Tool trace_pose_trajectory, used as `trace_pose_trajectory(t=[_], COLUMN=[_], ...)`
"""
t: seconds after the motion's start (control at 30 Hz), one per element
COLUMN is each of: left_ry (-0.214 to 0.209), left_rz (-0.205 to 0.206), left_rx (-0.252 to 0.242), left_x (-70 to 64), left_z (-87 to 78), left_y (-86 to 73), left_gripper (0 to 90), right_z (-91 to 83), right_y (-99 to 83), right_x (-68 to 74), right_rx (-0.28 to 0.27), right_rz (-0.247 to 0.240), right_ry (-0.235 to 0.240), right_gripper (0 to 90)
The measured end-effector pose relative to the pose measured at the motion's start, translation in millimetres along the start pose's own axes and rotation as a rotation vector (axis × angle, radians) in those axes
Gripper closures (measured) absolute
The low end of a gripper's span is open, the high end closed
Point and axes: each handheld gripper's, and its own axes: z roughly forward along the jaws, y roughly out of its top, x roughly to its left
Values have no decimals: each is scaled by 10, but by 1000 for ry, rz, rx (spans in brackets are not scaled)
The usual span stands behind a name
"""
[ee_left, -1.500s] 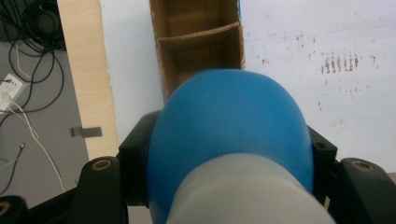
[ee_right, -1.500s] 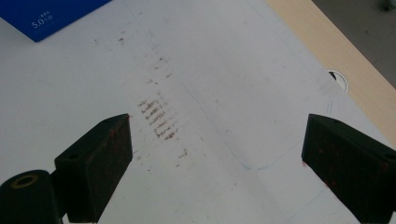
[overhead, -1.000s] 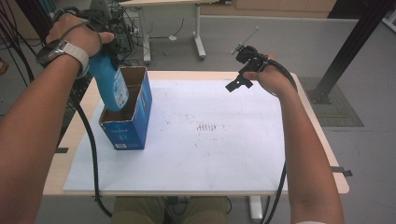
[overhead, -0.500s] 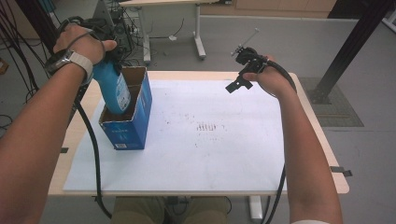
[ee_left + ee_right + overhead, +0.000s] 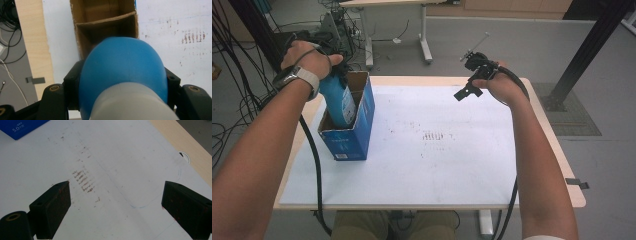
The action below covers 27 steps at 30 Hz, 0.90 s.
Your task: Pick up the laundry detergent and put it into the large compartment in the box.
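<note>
Left gripper [image 5: 334, 75], jaws clamped on the blue bottle [image 5: 337, 100] at upper left, has lowered it partway into the blue box [image 5: 357, 135] since a second ago, so insertion looks nearly done; right gripper [image 5: 116, 202] idles wide open, empty.

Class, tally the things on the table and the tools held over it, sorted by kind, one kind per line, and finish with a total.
Blue plastic bottles: 1
Blue open-topped cardboard boxes: 1
Black two-jaw grippers: 2, the left gripper and the right gripper
Total: 4
</note>
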Motion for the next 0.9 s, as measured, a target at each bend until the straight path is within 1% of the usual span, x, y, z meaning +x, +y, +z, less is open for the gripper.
trace_pose_trajectory(t=[0.03, 0.2, 0.3, 0.37, 0.4, 0.47, 0.53, 0.6, 0.7, 0.77, 0.9], left_ry=[3, 9, 3, 3, 8, 11, 14, 16, 14, 16, 20], left_rz=[7, 10, 8, 9, 9, 13, 14, 19, 14, 13, 13], left_rx=[-1, 16, 20, 8, -7, 6, -6, -2, -7, -19, -14], left_x=[3, -1, 16, 19, 13, 3, 3, 7, 4, -6, -27], left_z=[24, 149, 210, 243, 254, 293, 326, 353, 405, 444, 548], left_y=[2, 31, 38, 21, -1, 21, 4, 9, 3, -17, -10], left_gripper=[378, 378, 378, 378, 378, 378, 378, 378, 378, 378, 378], right_z=[2, 13, 31, 42, 44, 48, 46, 42, 41, 44, 48], right_y=[-1, -9, -21, -31, -35, -41, -43, -49, -55, -58, -70], right_x=[-1, -10, -20, -28, -30, -38, -44, -49, -58, -63, -71], right_rx=[1, 4, 6, 8, 7, 8, 10, 8, 9, 10, 9], right_rz=[0, 5, 6, 11, 11, 15, 15, 17, 21, 21, 22], right_ry=[1, 2, 3, 5, 4, 6, 5, 3, 2, 3, 4], right_gripper=[85, 85, 85, 85, 85, 85, 85, 85, 85, 85, 85])
